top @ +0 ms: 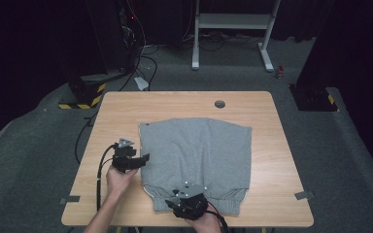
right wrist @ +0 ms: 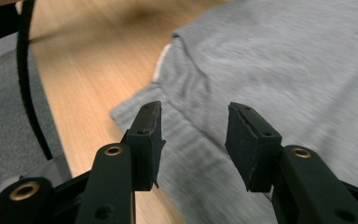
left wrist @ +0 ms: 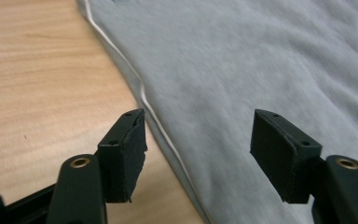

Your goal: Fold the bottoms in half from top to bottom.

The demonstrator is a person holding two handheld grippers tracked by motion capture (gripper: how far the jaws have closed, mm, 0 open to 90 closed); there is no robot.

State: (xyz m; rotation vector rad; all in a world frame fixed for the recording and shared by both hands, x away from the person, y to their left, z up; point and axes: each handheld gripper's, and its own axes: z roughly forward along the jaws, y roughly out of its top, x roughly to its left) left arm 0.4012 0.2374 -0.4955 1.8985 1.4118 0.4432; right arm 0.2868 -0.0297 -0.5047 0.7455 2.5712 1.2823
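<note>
Lying flat: one grey garment (top: 196, 153); two tongs, left tongs (top: 144, 158), right tongs (top: 178, 203), both agape.

Soft grey knit cloth on the sweatshirt (top: 196, 155), matt and faintly fuzzy, ribbed at the hem band (right wrist: 200, 154), with a smooth pale piping along the side seam (left wrist: 142, 93). Light wood grain on the counter (top: 126, 107) around the sweatshirt, smooth with a low sheen. Matt black plastic on the left hand-held gripper (left wrist: 198, 154) and right hand-held gripper (right wrist: 193, 142), dull rough-edged pads, small brass-coloured metal eyelets.
</note>
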